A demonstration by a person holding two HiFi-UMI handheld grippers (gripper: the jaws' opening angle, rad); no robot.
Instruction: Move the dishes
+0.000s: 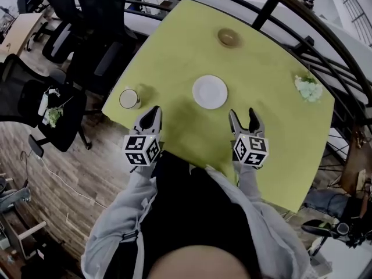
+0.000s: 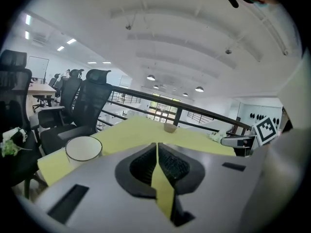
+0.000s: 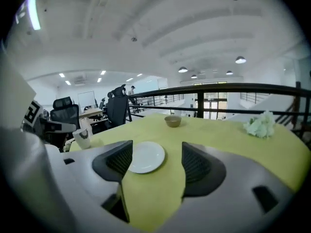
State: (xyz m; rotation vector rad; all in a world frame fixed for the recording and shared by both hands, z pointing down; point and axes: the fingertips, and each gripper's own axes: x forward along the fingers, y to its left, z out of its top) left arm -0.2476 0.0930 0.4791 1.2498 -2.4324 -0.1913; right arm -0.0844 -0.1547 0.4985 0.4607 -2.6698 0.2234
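Note:
A white plate (image 1: 210,91) lies flat in the middle of the yellow-green table (image 1: 273,127); it also shows as the plate (image 3: 146,157) in the right gripper view, just ahead of the jaws. A white cup (image 1: 129,98) stands near the table's left edge, seen too as the cup (image 2: 83,148). A small brown bowl (image 1: 229,37) sits at the far side, and appears as the bowl (image 3: 172,121). My left gripper (image 1: 156,111) hovers right of the cup, shut and empty. My right gripper (image 1: 244,114) is open, near the plate's right side.
A bunch of pale flowers (image 1: 308,88) lies at the table's right end. A dark railing (image 1: 302,34) runs behind the table. Black office chairs (image 1: 75,34) stand to the left on the wood floor, one chair (image 1: 46,106) holding small items.

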